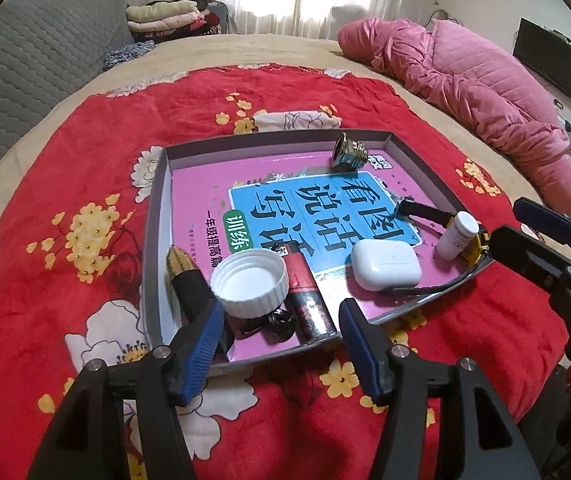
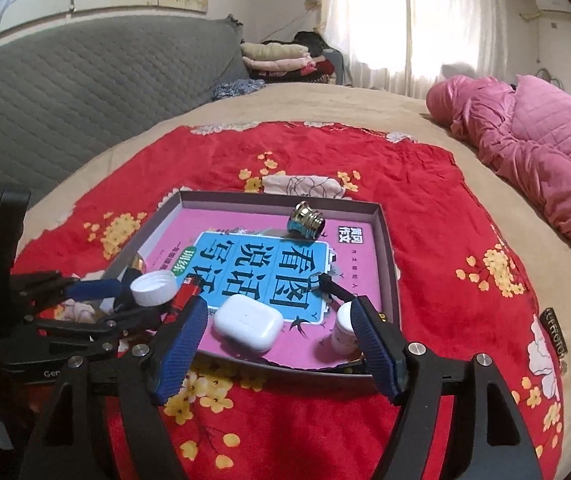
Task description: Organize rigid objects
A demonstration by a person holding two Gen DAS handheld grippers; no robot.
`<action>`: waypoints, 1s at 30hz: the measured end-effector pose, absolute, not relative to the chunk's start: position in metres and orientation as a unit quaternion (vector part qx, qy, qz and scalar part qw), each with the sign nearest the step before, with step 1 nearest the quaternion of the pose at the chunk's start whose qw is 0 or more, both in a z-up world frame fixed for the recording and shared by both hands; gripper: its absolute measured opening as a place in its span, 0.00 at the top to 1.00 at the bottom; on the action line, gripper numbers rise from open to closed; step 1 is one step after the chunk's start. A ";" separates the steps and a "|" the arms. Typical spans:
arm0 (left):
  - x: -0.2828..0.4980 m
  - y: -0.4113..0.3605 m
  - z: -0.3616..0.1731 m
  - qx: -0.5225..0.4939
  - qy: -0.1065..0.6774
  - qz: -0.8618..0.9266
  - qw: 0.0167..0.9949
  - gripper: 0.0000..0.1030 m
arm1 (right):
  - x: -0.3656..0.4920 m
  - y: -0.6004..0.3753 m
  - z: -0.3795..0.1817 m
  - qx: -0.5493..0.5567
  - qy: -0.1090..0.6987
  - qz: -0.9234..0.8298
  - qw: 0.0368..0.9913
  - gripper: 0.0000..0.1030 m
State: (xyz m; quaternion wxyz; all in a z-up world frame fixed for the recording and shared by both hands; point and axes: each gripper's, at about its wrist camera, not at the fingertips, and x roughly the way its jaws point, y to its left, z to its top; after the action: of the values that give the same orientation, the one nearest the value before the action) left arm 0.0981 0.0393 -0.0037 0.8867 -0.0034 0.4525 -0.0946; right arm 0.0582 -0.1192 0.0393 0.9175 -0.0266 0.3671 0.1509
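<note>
A shallow grey tray (image 1: 156, 240) (image 2: 388, 248) with a pink book cover inside lies on a red flowered cloth. In it are a white bottle cap (image 1: 250, 281) (image 2: 153, 288), a red lighter (image 1: 305, 292) (image 2: 184, 294), a white earbud case (image 1: 386, 264) (image 2: 248, 322), a small white bottle (image 1: 456, 235) (image 2: 343, 330), a brass threaded fitting (image 1: 348, 151) (image 2: 305, 220), a black-and-gold pen-like piece (image 1: 183, 272) and a black-handled tool (image 1: 425, 210) (image 2: 333, 288). My left gripper (image 1: 281, 352) (image 2: 101, 296) is open and empty over the tray's near left corner. My right gripper (image 2: 281, 344) (image 1: 525, 226) is open and empty at the near right edge.
The red cloth (image 1: 65, 184) lies on a beige bed. A pink quilted coat (image 1: 485, 80) (image 2: 533, 140) lies at the right. A grey quilted headboard (image 2: 65, 92) stands at the left. A folded floral cloth (image 1: 297, 120) lies behind the tray.
</note>
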 end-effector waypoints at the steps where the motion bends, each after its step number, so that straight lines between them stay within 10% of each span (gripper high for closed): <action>1: 0.096 0.040 -0.001 -0.003 0.449 -0.090 0.889 0.41 | 0.057 -0.120 0.040 -0.027 0.366 0.151 0.918 0.27; 30: 0.019 0.022 0.044 -0.009 0.428 -0.009 0.903 0.40 | -0.031 -0.134 0.060 -0.019 0.326 0.102 0.940 0.26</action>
State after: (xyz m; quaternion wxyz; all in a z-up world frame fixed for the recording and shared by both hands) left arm 0.0192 0.0216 0.0440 0.9035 -0.0092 0.4285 -0.0093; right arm -0.0312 -0.1344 0.0597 0.9397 -0.0189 0.3259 0.1017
